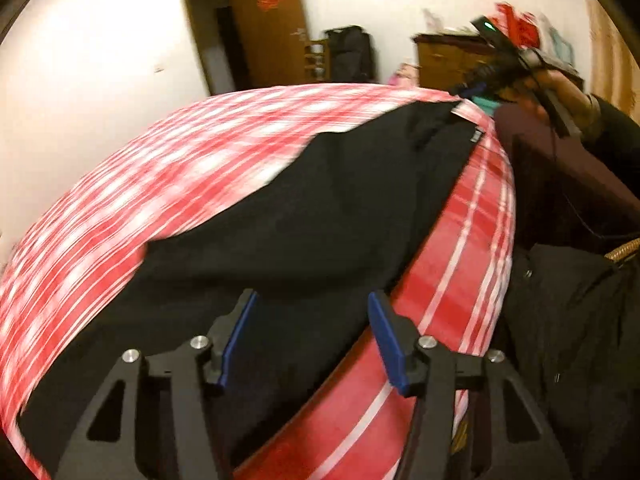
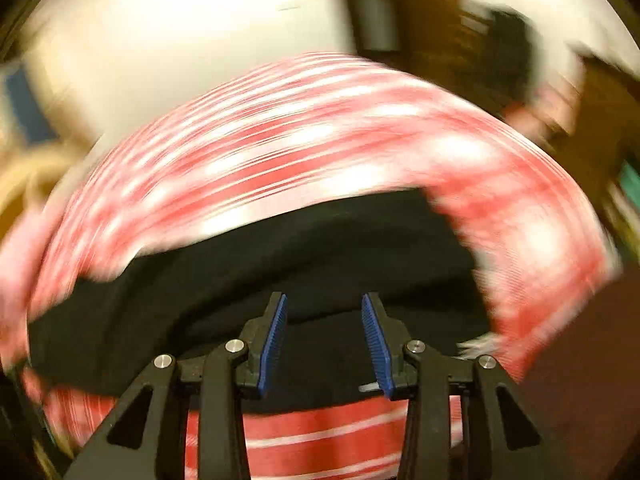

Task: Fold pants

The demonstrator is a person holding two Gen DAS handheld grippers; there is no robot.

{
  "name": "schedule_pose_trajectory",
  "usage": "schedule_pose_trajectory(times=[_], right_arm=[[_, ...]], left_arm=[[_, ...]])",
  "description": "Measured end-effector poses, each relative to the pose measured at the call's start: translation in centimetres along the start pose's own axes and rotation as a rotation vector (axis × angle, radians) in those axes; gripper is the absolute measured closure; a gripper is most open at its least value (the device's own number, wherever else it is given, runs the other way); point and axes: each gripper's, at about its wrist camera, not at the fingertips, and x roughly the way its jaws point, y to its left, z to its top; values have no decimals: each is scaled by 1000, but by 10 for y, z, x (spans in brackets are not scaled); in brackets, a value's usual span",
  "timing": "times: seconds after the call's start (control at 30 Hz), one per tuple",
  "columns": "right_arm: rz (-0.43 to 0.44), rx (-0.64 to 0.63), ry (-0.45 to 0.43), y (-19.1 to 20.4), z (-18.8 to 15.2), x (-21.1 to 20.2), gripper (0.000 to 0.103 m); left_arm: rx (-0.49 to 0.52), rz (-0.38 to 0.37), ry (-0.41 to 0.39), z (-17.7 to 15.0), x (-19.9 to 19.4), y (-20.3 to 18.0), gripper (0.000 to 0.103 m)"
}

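two wrist views, both smeared by motion. black pants point(image 1: 328, 208) lie spread on a bed covered by a red-and-white plaid sheet point(image 1: 132, 184), running lengthwise along the bed's near edge; in the left wrist view one end of the garment reaches the far corner of the bed and the other lies under the left gripper point(image 1: 312, 336). left gripper: blue-padded fingers point(image 1: 386, 336) spread apart, nothing between them, poised over the pants close to the near edge of the bed; whether the tips touch the cloth cannot be told. right gripper point(image 2: 324, 340): blue ribbed fingers point(image 2: 376, 344) likewise parted and empty, over the pants in the right wrist view, with a band of plaid sheet showing below the garment's near hem. in the left wrist view the right gripper point(image 1: 476, 86) appears at the far corner of the bed, just beside the end of the pants, held by the person's hand point(image 1: 568, 92) in a dark sleeve point(image 1: 612, 136). background of the left wrist view: white wall point(image 1: 100, 60), open brown door point(image 1: 268, 20), dark bag point(image 1: 350, 54) on the floor, wooden cabinet point(image 1: 444, 60). dark clothing point(image 1: 572, 340) lies off the bed's right side. background of the right wrist view is too blurred to identify.
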Motion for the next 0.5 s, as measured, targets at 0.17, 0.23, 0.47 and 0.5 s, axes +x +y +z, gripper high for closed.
schedule_pose_trajectory(times=[0.17,0.23,0.47,0.5], right_arm=[[24,179,-2,-58,16,9,62],[42,227,-1,-69,17,15,62],[88,305,34,-90,17,36,62],[93,311,35,-92,16,39,62]], left_arm=[[107,-57,17,43,38,-41,49],[129,-84,27,56,53,-51,49],[156,-109,141,69,106,-70,72],[159,-107,129,70,107,-72,72]])
